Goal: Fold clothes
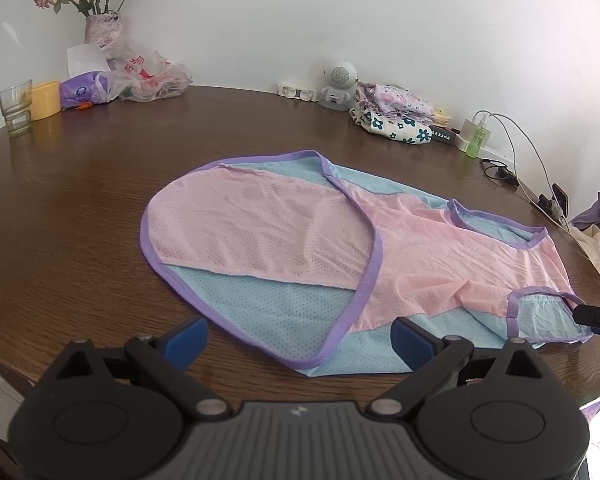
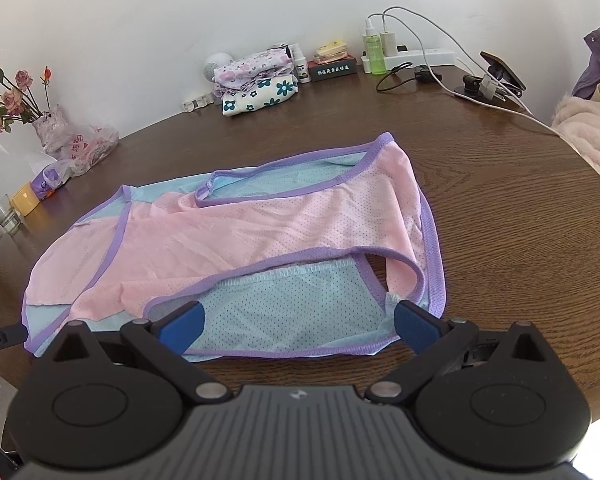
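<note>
garment (image 1: 284, 240) in pink and blue mesh is lying flat on the brown worktop (image 1: 80, 200); left hand-held gripper (image 1: 300, 338) and right hand-held gripper (image 2: 298, 326) are both hovering spread wide at its near edge, holding nothing.

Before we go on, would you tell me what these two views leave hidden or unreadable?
- Black box lettering: right wrist view, too small to read.
- Speaker: right wrist view, mostly behind the folded clothes.
- Garment near edge: both views, partly under the gripper bodies.
- Right gripper: left wrist view, cut off by the frame edge.
</note>
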The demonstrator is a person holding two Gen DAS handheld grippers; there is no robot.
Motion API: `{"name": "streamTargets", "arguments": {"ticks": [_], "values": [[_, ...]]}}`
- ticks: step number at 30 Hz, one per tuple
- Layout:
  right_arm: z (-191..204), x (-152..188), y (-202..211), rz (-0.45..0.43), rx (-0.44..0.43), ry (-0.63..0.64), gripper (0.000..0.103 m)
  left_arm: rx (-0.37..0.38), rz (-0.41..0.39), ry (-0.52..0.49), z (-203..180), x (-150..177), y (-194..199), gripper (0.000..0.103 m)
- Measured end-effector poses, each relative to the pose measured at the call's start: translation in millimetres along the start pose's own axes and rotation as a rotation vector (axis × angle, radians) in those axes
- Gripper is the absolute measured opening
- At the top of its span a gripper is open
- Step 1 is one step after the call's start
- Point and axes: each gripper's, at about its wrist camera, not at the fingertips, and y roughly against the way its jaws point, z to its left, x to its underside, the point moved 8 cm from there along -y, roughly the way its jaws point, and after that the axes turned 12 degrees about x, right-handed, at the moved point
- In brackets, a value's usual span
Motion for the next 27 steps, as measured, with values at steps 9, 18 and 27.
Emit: {"name": "streamTargets", "arguments": {"ticks": [9, 18, 27], "values": [[-5, 1, 4, -0.009, 0.025, 0.0, 0.103, 0.019, 0.01, -0.006, -2, 1, -4, 0.098], [21, 5, 18, -0.05, 0.008, 0.155, 0.103, 0.081, 0.021, -0.045, -14, -2, -19, 0.098], [70, 8, 0, 0.035, -0.148, 0.217, 0.084, 0.164, 0.03, -0.107, -19, -1, -30, 0.096]]}}
